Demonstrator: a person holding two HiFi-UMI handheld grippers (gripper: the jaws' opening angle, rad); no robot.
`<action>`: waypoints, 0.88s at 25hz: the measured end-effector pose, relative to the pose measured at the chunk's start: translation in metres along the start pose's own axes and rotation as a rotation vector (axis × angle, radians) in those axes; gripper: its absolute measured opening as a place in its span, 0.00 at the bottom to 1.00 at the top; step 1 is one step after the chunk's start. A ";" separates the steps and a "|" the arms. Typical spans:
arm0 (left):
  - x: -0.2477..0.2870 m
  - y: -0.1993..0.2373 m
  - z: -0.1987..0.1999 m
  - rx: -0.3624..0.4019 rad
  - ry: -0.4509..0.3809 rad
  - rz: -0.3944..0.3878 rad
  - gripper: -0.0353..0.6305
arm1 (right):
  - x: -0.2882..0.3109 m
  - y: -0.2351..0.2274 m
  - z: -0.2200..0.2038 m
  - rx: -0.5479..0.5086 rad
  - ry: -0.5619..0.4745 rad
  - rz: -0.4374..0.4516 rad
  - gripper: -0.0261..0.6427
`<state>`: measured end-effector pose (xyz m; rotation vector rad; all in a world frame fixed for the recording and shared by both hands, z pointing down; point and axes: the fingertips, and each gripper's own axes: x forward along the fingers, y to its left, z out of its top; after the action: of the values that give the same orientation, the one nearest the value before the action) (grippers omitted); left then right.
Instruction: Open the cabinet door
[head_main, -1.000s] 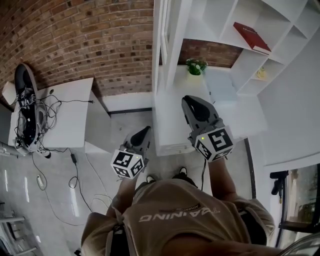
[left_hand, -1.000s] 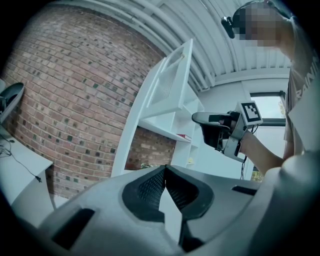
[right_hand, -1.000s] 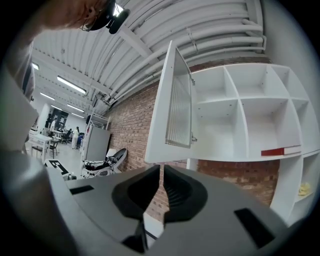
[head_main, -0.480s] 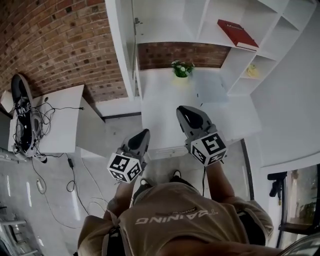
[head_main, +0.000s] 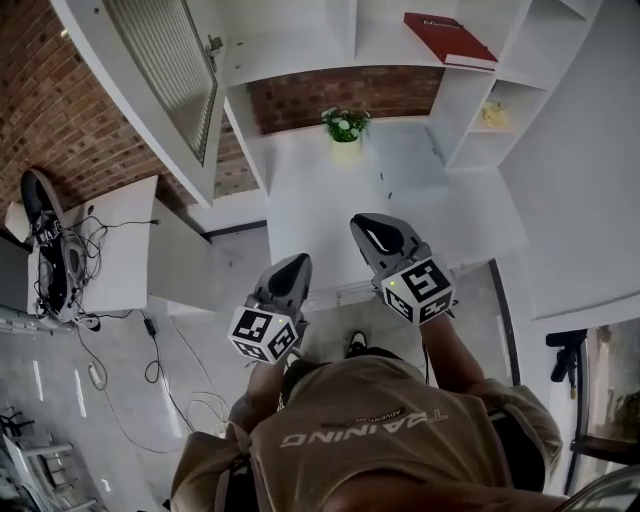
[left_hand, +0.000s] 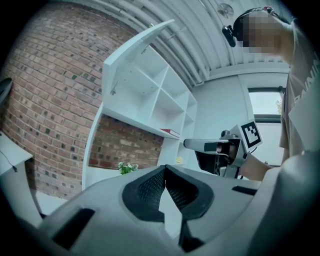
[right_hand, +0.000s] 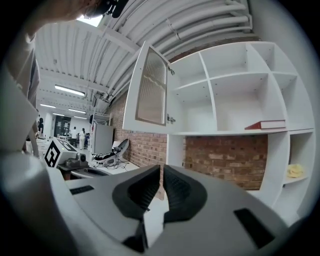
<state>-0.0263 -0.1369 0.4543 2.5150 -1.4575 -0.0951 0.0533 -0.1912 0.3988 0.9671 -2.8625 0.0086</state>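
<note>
**door stands open, nobody holds it: risks and a count**

the cabinet door (head_main: 165, 60) is swung out wide. it is ahead of the left gripper (head_main: 296, 262), above it and to its left, and well apart from both grippers. in the right gripper view the same door (right_hand: 150, 90) hangs above the jaws, a little to their left. the task looks complete, or almost.

the left gripper has its jaws together and nothing between them. the right gripper (head_main: 366, 223) is also closed, with only a thin slit between the pads, and it carries nothing.

what could go wrong, in my judgement:
- no gripper touches the door, so if the hinge is loose it may swing back toward the cabinet.
- the door sticks out at a height above the grippers. a gripper lifted on the left side could knock its lower edge.
- if the door needs one more pull, the closed jaws must first open, otherwise they only push it away.
- the potted plant (head_main: 344, 124) stands ahead of the right gripper on the white counter (head_main: 330, 215). a careless reach forward could tip it.

count:
- grippers: two
- open doors: one
- red book (head_main: 448, 38) on a shelf: one
- potted plants: one
- small yellow thing (head_main: 492, 115) in a side compartment: one
- side table (head_main: 120, 255) with cables, far left of the left gripper: one
</note>
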 end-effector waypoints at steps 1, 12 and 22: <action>0.005 -0.006 -0.001 0.006 -0.004 -0.001 0.06 | -0.003 -0.005 -0.006 0.009 0.005 0.010 0.08; 0.019 -0.022 -0.010 0.026 0.013 0.076 0.06 | -0.018 -0.022 -0.041 0.115 -0.021 0.113 0.07; 0.023 0.003 0.008 0.110 0.025 0.167 0.06 | -0.019 -0.039 -0.052 0.115 0.017 0.114 0.07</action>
<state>-0.0188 -0.1593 0.4488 2.4556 -1.6987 0.0461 0.0981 -0.2084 0.4469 0.8160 -2.9252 0.1927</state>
